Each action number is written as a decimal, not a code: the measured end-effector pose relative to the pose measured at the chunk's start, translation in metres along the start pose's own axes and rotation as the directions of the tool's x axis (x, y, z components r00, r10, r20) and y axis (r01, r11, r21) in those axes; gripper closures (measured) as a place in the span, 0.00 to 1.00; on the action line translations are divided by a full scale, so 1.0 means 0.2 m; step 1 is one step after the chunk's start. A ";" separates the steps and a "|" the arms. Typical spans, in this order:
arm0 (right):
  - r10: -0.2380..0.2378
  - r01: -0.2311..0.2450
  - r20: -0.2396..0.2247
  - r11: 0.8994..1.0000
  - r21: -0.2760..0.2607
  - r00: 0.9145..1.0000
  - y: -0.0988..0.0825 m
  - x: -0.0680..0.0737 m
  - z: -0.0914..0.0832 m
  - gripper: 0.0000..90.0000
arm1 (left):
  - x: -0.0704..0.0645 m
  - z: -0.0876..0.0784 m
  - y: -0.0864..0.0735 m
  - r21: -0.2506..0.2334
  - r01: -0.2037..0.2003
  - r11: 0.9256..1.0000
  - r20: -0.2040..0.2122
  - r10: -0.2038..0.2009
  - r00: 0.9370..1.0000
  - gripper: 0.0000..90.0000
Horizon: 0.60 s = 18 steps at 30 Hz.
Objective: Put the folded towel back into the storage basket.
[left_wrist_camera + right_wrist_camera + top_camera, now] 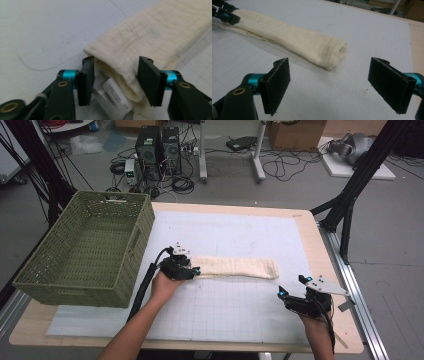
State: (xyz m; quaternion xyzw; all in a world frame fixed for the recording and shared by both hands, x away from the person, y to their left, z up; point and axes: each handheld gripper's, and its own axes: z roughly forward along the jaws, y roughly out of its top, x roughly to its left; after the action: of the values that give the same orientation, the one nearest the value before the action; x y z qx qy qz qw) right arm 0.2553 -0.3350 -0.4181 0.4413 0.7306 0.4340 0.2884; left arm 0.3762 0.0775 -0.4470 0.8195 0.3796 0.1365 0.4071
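my left tongs (113,82) straddle the folded cloth's (155,37) end unpinched, right tongs (337,85) spread; layers may slip apart.

High view overhead facing forward, claw views close, all sharing cloth (235,267)

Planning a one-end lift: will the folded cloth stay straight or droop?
Likely droop: the cloth is soft, layered fabric, its end sagging between the left gripper pads. Probably light. It should not slip much, since the weave looks textured.
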 end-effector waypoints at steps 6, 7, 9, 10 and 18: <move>0.000 0.000 -0.004 1.000 0.000 1.000 0.00 0.00 0.00 0.18 | 0.00 0.00 0.00 -0.004 0.020 1.000 0.019 -0.020 1.000 0.64; -0.001 0.001 -0.005 1.000 0.002 1.000 0.00 0.00 0.00 0.18 | 0.00 0.00 0.00 -0.004 0.020 1.000 0.035 -0.019 0.999 0.67; -0.003 0.003 -0.004 1.000 0.002 1.000 0.00 0.01 0.01 0.18 | -0.01 0.00 -0.01 -0.009 0.017 1.000 0.073 -0.016 0.997 0.82; 0.001 -0.001 -0.004 1.000 0.005 1.000 0.00 0.01 0.01 0.18 | -0.01 0.00 -0.01 -0.011 0.008 1.000 0.074 -0.007 0.997 0.86; 0.029 -0.029 -0.005 0.999 -0.012 1.000 0.01 0.00 0.01 0.18 | 0.01 -0.03 0.00 -0.059 -0.014 0.998 0.069 0.018 0.997 0.91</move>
State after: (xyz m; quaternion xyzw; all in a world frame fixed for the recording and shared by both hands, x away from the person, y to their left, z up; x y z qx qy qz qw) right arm 0.2577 -0.3346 -0.4179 0.4492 0.7220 0.4436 0.2831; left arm 0.3741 0.0824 -0.4436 0.8144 0.3545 0.1222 0.4429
